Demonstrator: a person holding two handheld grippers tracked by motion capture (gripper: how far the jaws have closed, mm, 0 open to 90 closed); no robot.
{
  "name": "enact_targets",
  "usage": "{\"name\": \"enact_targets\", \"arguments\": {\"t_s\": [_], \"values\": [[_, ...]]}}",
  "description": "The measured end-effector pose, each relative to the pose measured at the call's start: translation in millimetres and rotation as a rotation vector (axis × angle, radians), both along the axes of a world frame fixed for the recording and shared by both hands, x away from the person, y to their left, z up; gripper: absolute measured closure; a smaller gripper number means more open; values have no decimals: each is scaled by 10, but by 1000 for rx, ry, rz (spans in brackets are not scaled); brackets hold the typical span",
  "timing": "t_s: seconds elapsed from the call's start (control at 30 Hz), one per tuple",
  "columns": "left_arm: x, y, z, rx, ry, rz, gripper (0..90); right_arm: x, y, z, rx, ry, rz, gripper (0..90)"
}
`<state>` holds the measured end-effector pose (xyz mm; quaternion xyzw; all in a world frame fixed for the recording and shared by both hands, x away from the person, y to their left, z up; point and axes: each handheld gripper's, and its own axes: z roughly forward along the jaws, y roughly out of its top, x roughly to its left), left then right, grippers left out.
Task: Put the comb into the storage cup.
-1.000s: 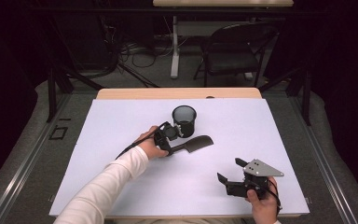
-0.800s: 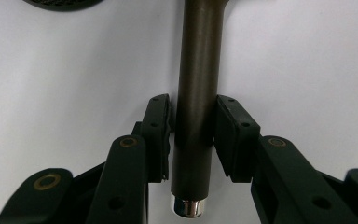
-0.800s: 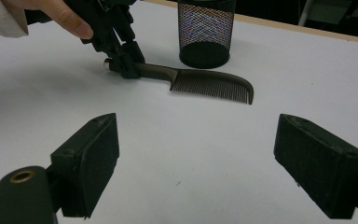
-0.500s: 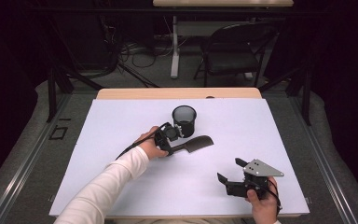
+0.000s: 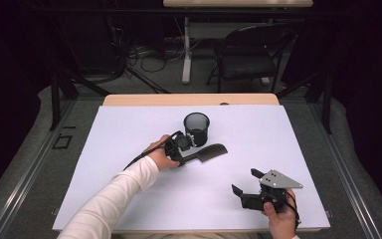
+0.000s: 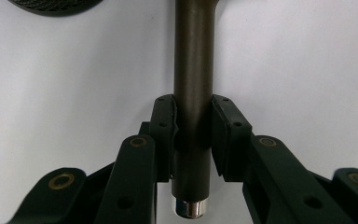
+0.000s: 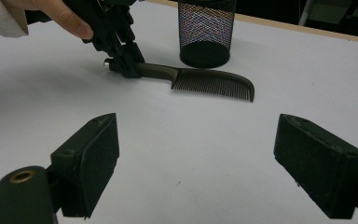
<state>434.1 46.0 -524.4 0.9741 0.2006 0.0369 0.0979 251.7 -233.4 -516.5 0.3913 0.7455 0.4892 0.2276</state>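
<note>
1. Comb (image 5: pixel 210 152), dark and with a rounded handle, lies flat near the middle of the white worktop (image 5: pixel 288 134), its toothed end toward the right edge.
2. A black mesh cup (image 5: pixel 197 127) stands upright just beyond the comb, toward the far edge; in the right gripper view the cup (image 7: pixel 207 32) sits close behind the comb's teeth (image 7: pixel 213 84), apart from them.
3. Beyond the far edge, a dark folding chair (image 5: pixel 248 55) and a tangle of cables (image 5: pixel 139 52) sit on the floor.
4. The left gripper (image 5: pixel 180 149) is at the comb's handle; in the left gripper view its two pads (image 6: pixel 164 135) press against both sides of the handle (image 6: pixel 193 70), clamped on it, with a small silver cap at the handle's end just past the pads.
5. The left hand (image 5: pixel 159 154), in a white sleeve (image 5: pixel 114 199), holds that gripper.
6. The right gripper (image 5: pixel 243 184) rests near the worktop's near right corner, well apart from the comb, with its jaws spread wide and nothing between them; its pads (image 7: pixel 91 163) face bare worktop.
</note>
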Motion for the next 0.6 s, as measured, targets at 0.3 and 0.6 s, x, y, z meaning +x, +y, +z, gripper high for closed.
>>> {"name": "enact_targets", "arguments": {"t_s": [0.3,0.6], "values": [[1,1,1,1,0,-3,725,1,-1,0,-4,1,1,140],[1,-2,4,3,-4,-6,727,1,-1,0,-5,1,1,140]]}}
